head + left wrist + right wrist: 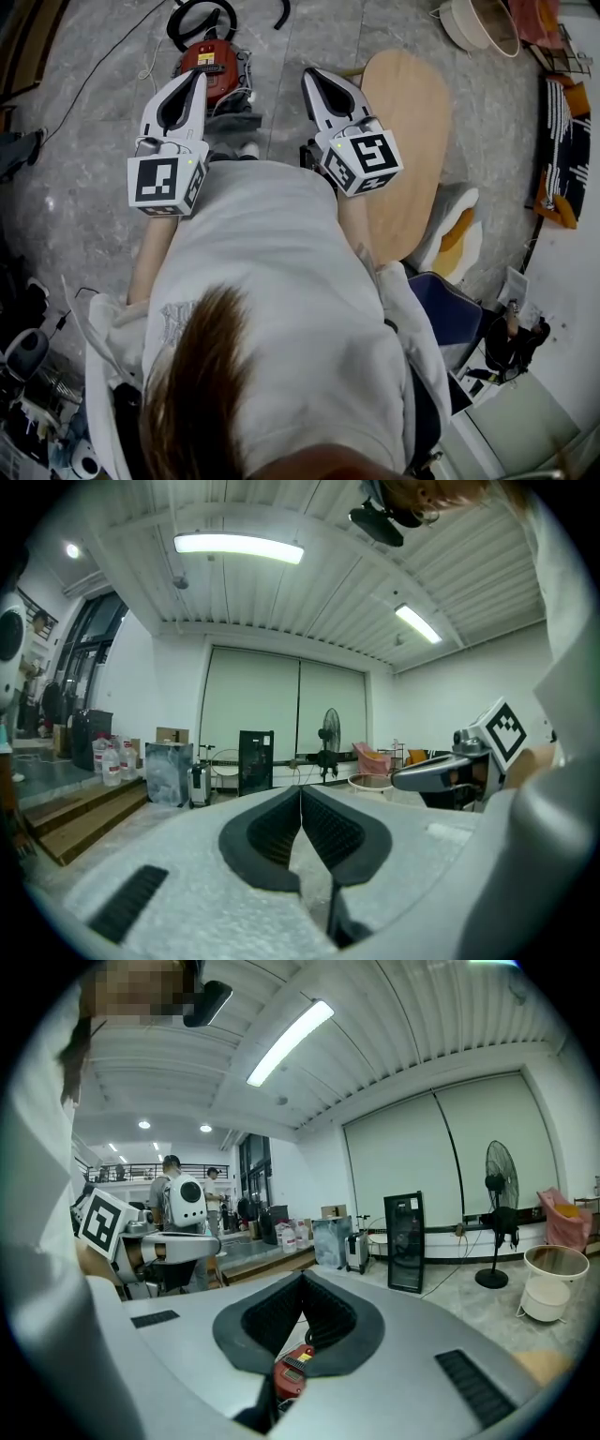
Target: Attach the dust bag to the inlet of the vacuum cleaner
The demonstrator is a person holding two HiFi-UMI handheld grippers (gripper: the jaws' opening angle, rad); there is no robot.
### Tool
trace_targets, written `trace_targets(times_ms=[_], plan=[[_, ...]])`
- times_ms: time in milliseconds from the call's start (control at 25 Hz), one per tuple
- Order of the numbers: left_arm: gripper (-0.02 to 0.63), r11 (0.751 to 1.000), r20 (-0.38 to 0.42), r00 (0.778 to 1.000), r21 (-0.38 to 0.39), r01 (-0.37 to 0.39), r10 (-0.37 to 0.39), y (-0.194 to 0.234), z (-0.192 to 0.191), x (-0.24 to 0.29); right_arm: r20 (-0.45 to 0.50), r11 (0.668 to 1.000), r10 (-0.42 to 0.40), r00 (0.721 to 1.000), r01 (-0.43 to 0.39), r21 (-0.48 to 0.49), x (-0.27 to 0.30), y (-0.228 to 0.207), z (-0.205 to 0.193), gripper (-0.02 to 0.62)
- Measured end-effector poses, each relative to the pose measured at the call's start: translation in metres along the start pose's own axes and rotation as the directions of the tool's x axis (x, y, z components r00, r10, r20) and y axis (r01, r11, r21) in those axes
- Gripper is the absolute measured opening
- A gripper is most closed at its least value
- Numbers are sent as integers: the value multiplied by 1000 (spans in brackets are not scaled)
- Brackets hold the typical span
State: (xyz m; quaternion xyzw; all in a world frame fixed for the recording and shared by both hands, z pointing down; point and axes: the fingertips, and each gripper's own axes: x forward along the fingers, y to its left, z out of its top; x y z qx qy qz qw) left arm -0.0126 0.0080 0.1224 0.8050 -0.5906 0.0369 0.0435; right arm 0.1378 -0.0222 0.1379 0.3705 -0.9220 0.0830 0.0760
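Two claws are held out in front of me, and both are shut tight with nothing in them. In the head view the left claw (197, 79) and the right claw (310, 74) both point toward 12 o'clock. In each claw's own view the black pads (272, 832) meet at the tips.

Much of the vacuum cleaner (214, 62) is hard to see. It sits on the grey floor (84, 187) at about 11 o'clock in the head view, well past the claw tips. The left claw covers its near left side. I see a red body with a black hose (201, 21) looped at the far end. Its long side seems to run from 6 to 12 o'clock, with the hose end at 12. The hose is cut off by the top edge.

In the right gripper view a bit of the red body peeks out at 6 o'clock, under the closed tips. It is on the floor beyond them, not gripped.

Between the claws, just below the vacuum cleaner, lies a grey shape (234, 120). I cannot tell what it is.

A white shirt (281, 309) hides the floor near me. At 2 o'clock lies a wooden board (412, 141).
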Motion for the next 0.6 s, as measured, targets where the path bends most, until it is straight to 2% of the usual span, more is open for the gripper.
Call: trace_targets(times_ms=[600], plan=[[18,1000,-24,999,-4,22,-22,-4,-8,8,2,999,-34,999,34,21,-4,-14,-6,0]])
